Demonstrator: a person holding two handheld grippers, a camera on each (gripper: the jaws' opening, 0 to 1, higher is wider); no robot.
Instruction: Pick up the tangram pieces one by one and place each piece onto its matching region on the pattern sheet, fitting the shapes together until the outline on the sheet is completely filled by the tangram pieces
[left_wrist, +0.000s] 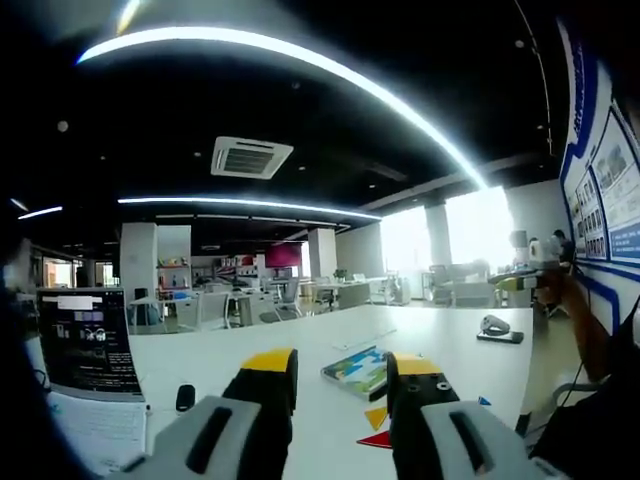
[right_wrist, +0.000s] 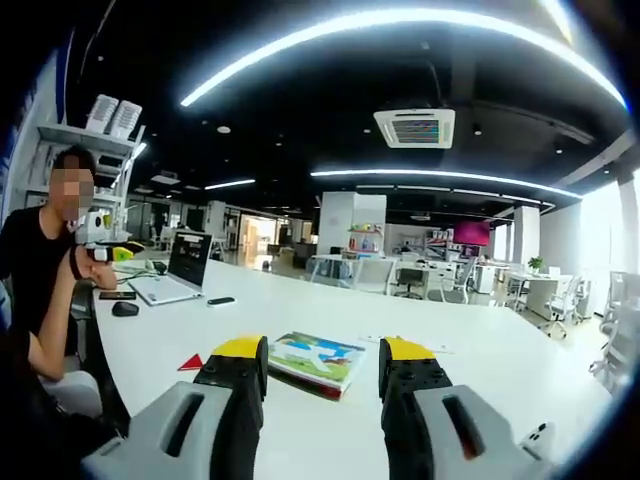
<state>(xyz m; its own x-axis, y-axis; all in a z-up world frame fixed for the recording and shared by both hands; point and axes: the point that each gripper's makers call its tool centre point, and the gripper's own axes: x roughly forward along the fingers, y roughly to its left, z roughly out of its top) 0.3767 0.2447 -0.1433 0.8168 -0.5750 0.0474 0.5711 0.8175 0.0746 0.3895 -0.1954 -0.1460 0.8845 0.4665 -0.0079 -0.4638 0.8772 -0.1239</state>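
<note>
Left gripper (left_wrist: 343, 378) hangs low over the white table (left_wrist: 440, 335), jaws spread wide, nothing between them. Just past its right jaw lie loose tangram pieces: a red triangle (left_wrist: 377, 439), a yellow triangle (left_wrist: 376, 416) (and a sliver of blue beyond the jaw). A little further out sits the colourful pattern sheet (left_wrist: 357, 369), flat on the table. To the left, a laptop (left_wrist: 87, 340) with a mouse (left_wrist: 185, 397) beside it; far right, a stapler (left_wrist: 497, 328). Right gripper (right_wrist: 323, 362) is likewise gaping and empty, the pattern sheet (right_wrist: 316, 360) lying ahead between its jaws, one red triangle (right_wrist: 191, 362) off left. Beyond, another laptop (right_wrist: 182, 267), and a seated person (right_wrist: 45, 270) at the table's edge.
</note>
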